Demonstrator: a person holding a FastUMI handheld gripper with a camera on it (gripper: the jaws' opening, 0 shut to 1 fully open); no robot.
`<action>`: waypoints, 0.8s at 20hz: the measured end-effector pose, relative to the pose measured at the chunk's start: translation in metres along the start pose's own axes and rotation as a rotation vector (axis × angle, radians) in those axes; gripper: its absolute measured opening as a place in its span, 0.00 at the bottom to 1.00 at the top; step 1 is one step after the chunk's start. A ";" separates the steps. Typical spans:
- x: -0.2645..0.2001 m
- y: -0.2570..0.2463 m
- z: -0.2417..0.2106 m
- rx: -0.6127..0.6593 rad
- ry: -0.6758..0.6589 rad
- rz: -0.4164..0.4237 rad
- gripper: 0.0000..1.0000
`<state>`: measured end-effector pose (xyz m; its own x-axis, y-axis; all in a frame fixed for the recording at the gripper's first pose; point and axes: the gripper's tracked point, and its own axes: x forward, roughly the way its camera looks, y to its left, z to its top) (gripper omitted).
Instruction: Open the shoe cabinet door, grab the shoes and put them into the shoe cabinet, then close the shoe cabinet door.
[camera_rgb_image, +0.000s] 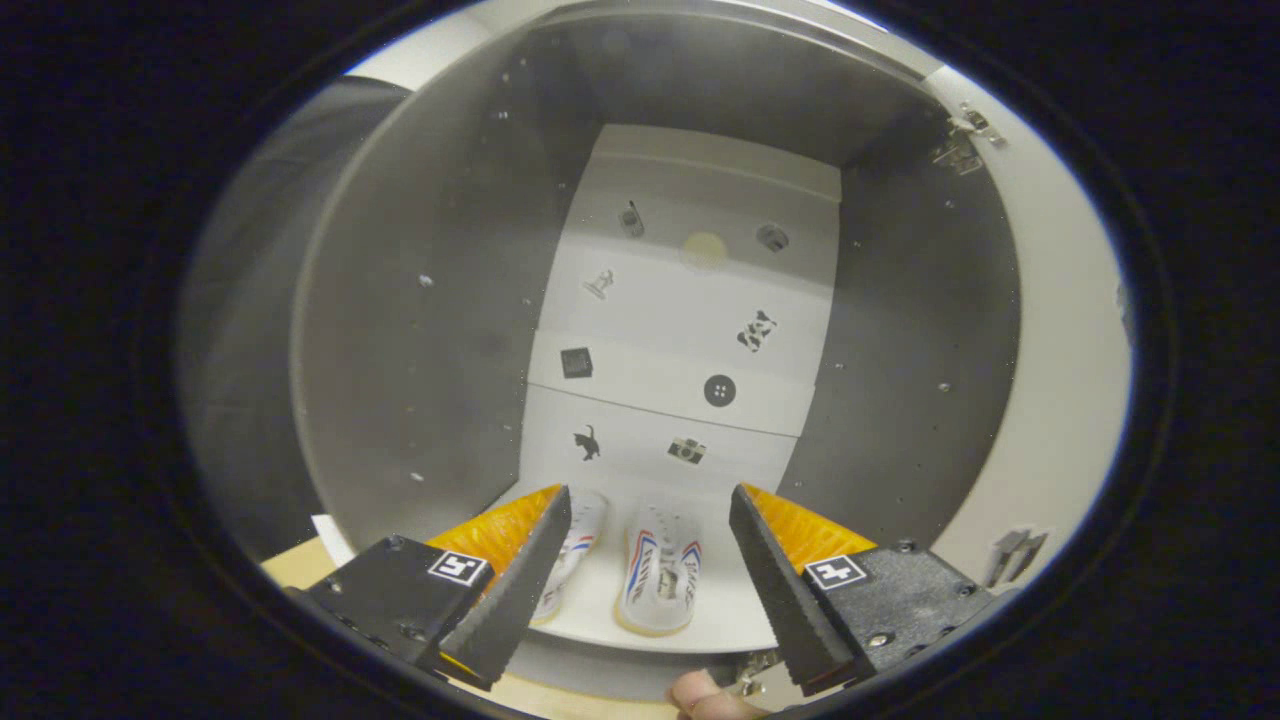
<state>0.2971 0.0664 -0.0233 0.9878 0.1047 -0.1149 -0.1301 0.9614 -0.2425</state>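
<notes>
The hand-held gripper (650, 570) is released, its two fingers spread wide and holding nothing. Between and just beyond the fingers, a pair of white shoes (660, 570) with red and blue side stripes lies on the bottom shelf (720, 625) of the shoe cabinet (420, 330). One shoe sits in the open gap between the fingers; the other lies close beside the left finger, which partly hides it. The two shoes rest side by side, toes pointing into the cabinet.

The cabinet door (1060, 370) stands open to the right of the fingers, with a hinge (965, 140) at its upper end and another (1015, 555) lower down. Beyond the shoes, the white back panel (680, 330) carries small dark stickers: a cat, a camera, a button and others. A fingertip (700, 692) shows just below the fingers, near the shelf's front edge.
</notes>
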 end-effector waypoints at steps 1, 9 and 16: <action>-0.017 0.002 0.006 0.013 -0.006 -0.002 1.00; -0.189 0.023 0.049 0.022 -0.036 0.019 1.00; -0.320 0.024 0.061 0.069 -0.083 0.111 1.00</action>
<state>-0.0166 0.0717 0.0662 0.9717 0.2293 -0.0567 -0.2357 0.9576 -0.1657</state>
